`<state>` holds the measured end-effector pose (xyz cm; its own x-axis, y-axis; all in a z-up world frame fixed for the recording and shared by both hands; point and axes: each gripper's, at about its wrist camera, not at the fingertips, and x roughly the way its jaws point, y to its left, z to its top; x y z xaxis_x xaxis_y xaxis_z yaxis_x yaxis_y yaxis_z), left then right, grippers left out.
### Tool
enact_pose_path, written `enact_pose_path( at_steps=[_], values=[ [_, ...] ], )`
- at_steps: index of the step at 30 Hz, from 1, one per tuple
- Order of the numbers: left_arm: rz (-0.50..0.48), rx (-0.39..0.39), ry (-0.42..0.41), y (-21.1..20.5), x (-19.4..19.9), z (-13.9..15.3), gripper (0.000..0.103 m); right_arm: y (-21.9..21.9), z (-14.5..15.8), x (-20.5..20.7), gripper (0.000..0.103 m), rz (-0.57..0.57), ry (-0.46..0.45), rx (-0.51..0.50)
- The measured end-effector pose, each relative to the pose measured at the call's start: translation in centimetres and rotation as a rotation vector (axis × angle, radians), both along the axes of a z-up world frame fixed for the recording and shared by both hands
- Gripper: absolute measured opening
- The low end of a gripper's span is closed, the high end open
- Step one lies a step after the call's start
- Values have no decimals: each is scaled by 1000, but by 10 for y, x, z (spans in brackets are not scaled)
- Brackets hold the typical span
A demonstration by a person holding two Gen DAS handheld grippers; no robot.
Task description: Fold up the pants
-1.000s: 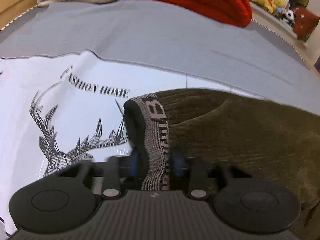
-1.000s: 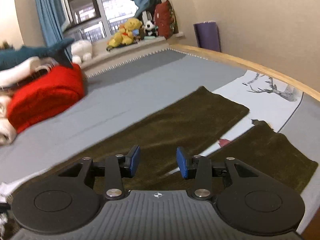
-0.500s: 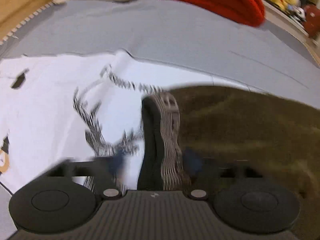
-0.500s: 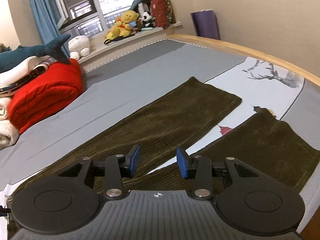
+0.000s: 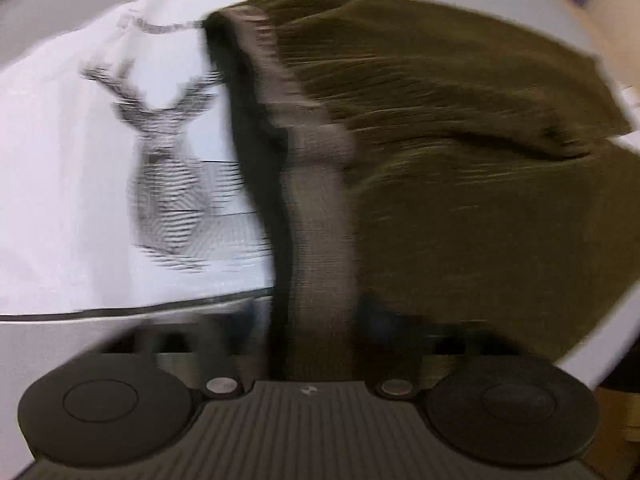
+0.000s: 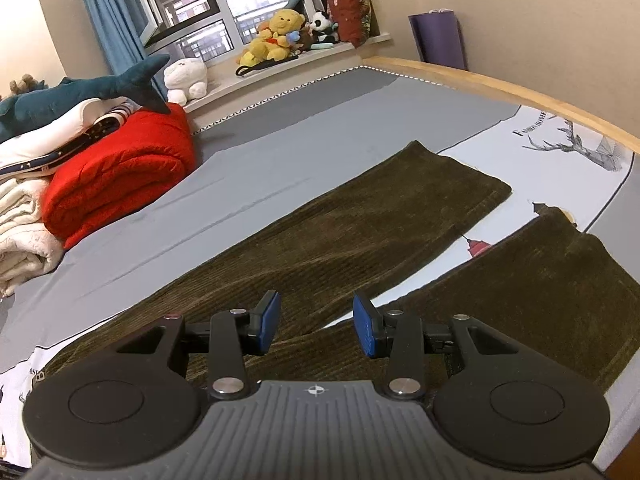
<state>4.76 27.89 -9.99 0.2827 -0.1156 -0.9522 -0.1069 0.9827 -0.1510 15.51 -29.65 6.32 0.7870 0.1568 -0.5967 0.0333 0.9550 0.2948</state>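
Note:
Dark olive corduroy pants [image 6: 360,232] lie on the bed with both legs spread apart toward the far right. In the blurred left wrist view the grey waistband [image 5: 320,240] runs straight between the fingers of my left gripper [image 5: 316,320], which is shut on it; the pants body [image 5: 460,160] spreads to the right. My right gripper [image 6: 314,322] is open and empty, hovering above the upper legs where they split.
The bed has a grey sheet [image 6: 280,148] and a white cover with a deer print [image 5: 168,168]. A red folded blanket [image 6: 120,176], cream blankets [image 6: 20,232] and a shark toy [image 6: 80,92] sit at the back left. A wooden bed edge [image 6: 500,88] runs along the right.
My left gripper has swung with the waistband, so the view now looks down the pants and is blurred. My right gripper has risen and pulled back a little, staying open.

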Motion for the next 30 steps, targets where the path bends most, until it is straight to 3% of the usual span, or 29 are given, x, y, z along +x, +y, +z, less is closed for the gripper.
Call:
enact_pose_path(
  at_steps=[4,6,9,11,13,15,17,20,24,25,26,30],
  values=[
    [-44,100,11,-14,-5,7,37,-3,-1,-3,42,-12,8,-6],
    [-20,91,27,-6,-8,7,37,-5,-2,-4,42,-21,12,-8],
    [16,69,36,1,-13,9,42,-11,-3,-4,42,-37,22,8],
    [12,128,17,-3,-14,19,54,-12,-4,-4,42,-39,30,22],
    [16,190,-59,-7,-13,38,59,-13,-5,-5,42,-32,32,21],
    [50,136,-164,-5,-15,59,59,-10,-4,-6,42,-19,29,9],
    [79,49,-229,-3,-13,70,56,-8,-3,-6,43,-5,23,-6],
    [17,16,-207,-15,-10,63,40,-4,-3,-6,43,10,22,-33],
    [-95,149,-45,-33,-10,26,29,-1,-4,-6,43,12,29,-55],
    [-112,188,-33,-36,-11,22,23,0,-4,-6,43,13,30,-62],
    [-122,203,-36,-38,-12,23,23,1,-4,-7,43,15,29,-68],
    [-43,176,-64,-41,-6,42,23,3,-4,-6,43,20,33,-89]
  ],
)
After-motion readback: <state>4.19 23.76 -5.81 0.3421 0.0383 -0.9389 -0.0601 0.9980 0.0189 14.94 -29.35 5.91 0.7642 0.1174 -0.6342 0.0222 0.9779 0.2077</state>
